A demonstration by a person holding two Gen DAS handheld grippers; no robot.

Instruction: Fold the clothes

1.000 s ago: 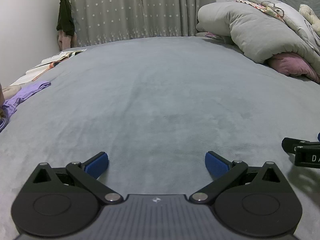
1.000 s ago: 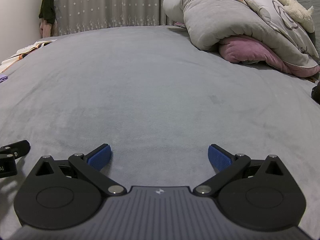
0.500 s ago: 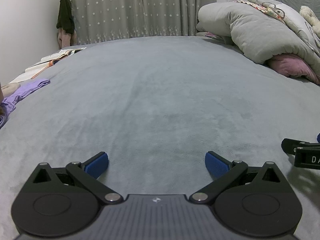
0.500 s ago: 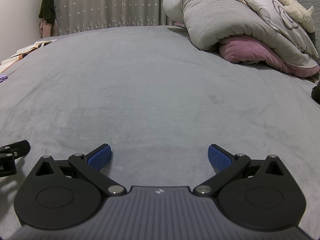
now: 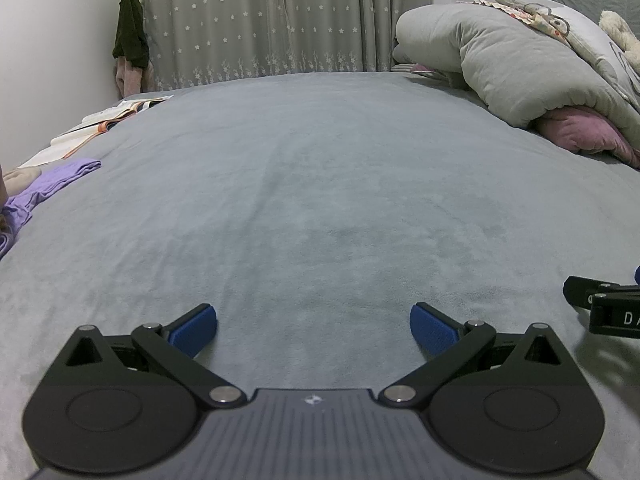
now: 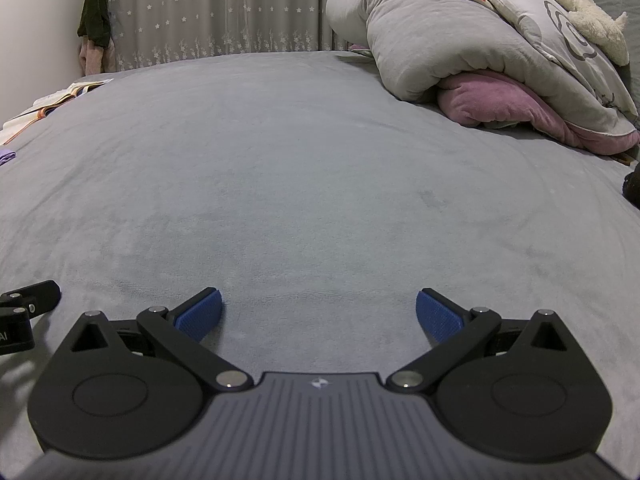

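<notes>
1. Both grippers stand spread wide with nothing between their blue pads: the left gripper (image 5: pixel 313 326) sits low over the grey bed cover (image 5: pixel 320 184), and the right gripper (image 6: pixel 319 314) sits likewise over the same cover (image 6: pixel 304 168). Neither holds or pinches any cloth; whether the pads (image 5: pixel 195 328) actually touch the cover cannot be told.
2. Each gripper shows at the edge of the other's view: the right one's black frame (image 5: pixel 604 310) at the right edge of the left wrist view, the left one's frame (image 6: pixel 24 308) at the left edge of the right wrist view. They sit side by side, apart.
3. Writing: white letters "DA" can be read on the right gripper's frame in the left wrist view, cut off by the edge; "AI" shows on the left one's frame in the right wrist view, also cut off. A small white emblem marks each gripper's grey ribbed body.
4. The purple garment (image 5: pixel 44 188) lies crumpled at the bed's left edge, well apart from both grippers; only its tip (image 6: pixel 6 156) shows in the right wrist view.
5. An open book (image 5: pixel 100 124) lies beyond the garment, toward the far left corner.
6. A rolled grey duvet (image 6: pixel 432 44) is heaped at the far right on top of a pink blanket (image 6: pixel 508 102), with a cream plush toy (image 6: pixel 584 16) on top.
7. A star-patterned curtain (image 5: pixel 280 20) hangs behind the bed, and dark clothing (image 5: pixel 130 28) hangs at the left corner.
</notes>
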